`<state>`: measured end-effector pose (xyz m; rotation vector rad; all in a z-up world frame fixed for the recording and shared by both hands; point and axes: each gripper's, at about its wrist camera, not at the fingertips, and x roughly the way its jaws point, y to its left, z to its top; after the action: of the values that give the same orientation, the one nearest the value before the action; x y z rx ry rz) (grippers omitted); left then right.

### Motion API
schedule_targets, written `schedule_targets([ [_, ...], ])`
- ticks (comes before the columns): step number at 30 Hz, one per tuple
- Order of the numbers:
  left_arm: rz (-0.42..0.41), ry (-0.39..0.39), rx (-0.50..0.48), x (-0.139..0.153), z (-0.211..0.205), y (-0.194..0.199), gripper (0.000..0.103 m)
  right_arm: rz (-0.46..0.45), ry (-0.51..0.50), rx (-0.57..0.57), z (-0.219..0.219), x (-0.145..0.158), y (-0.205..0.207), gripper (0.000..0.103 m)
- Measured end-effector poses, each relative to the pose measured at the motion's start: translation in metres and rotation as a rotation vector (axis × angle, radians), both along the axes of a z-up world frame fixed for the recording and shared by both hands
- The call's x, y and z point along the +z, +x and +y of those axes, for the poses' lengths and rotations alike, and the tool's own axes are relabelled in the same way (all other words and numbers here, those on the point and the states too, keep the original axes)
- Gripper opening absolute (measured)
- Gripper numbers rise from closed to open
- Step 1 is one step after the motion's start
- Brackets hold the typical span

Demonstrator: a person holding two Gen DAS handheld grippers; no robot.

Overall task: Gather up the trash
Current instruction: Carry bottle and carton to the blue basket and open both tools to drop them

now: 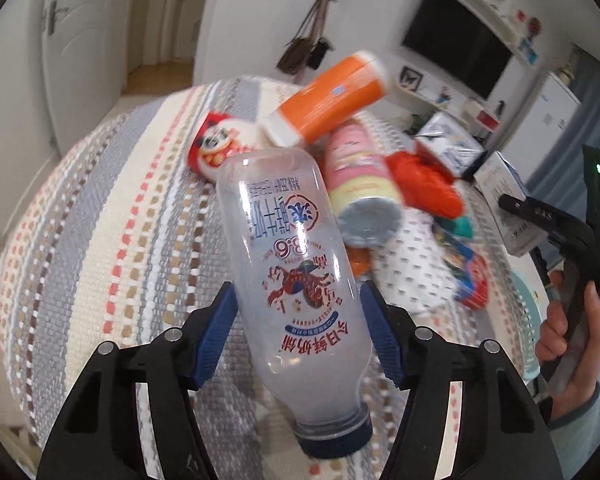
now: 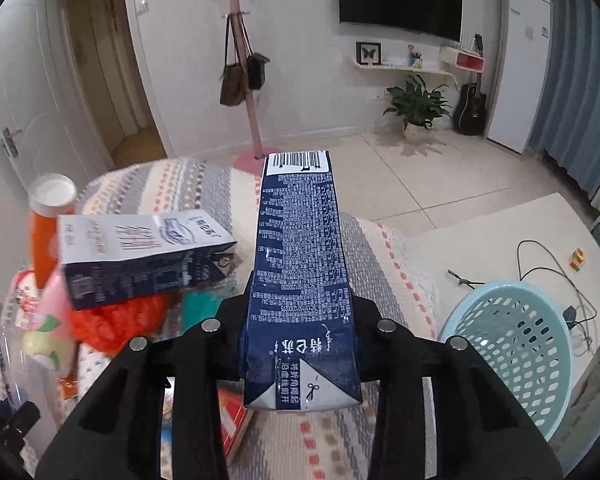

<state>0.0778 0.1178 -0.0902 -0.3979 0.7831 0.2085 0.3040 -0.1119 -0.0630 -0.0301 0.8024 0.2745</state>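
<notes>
My left gripper (image 1: 296,300) is shut on a clear plastic bottle (image 1: 292,248) with red and blue print; its blue pads (image 1: 216,332) press both sides and its dark blue cap points toward the camera. My right gripper (image 2: 300,292) is shut on a long dark blue milk carton (image 2: 300,248) that sticks out forward, barcode end away. A second blue-and-white carton (image 2: 140,256) lies tilted on the trash heap to the left. An orange bottle (image 1: 332,100) with white ends looks blurred above the pile.
On the striped woven cloth (image 1: 100,220) lie a pink can (image 1: 360,168), a red-and-white cartoon bottle (image 1: 220,144), a crumpled orange bag (image 1: 424,180) and colourful wrappers (image 1: 468,276). A light blue perforated basket (image 2: 512,344) stands at the right. A hand (image 1: 568,328) shows at the edge.
</notes>
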Motion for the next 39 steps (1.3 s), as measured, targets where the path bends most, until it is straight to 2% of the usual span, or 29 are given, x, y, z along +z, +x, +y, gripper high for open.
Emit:
schedule_targets([
  [8,-0.108,0.066,-0.09,0.04,-0.038,-0.009,0.059,-0.076,0.084,-0.04,-0.04,0.036,-0.037,0.033],
  [13,-0.168,0.077,-0.205,0.063,-0.082,0.009,0.059,-0.123,0.107,-0.13,-0.089,0.052,-0.059,0.033],
  [17,-0.19,0.063,-0.307,0.068,-0.118,0.029,0.059,-0.134,0.102,-0.215,-0.129,0.052,-0.068,0.033],
  [21,-0.203,0.092,-0.404,0.068,-0.166,0.051,0.059,-0.104,0.1,-0.314,-0.175,0.038,-0.075,0.033],
  [27,-0.19,0.129,-0.527,0.059,-0.235,0.073,0.059,-0.029,0.091,-0.437,-0.238,0.002,-0.085,0.033],
  [31,-0.172,0.151,-0.589,0.049,-0.274,0.087,0.059,0.015,0.085,-0.49,-0.263,-0.021,-0.086,0.033],
  [39,-0.123,0.176,-0.672,0.027,-0.314,0.113,0.059,0.096,0.091,-0.553,-0.296,-0.059,-0.093,0.033],
])
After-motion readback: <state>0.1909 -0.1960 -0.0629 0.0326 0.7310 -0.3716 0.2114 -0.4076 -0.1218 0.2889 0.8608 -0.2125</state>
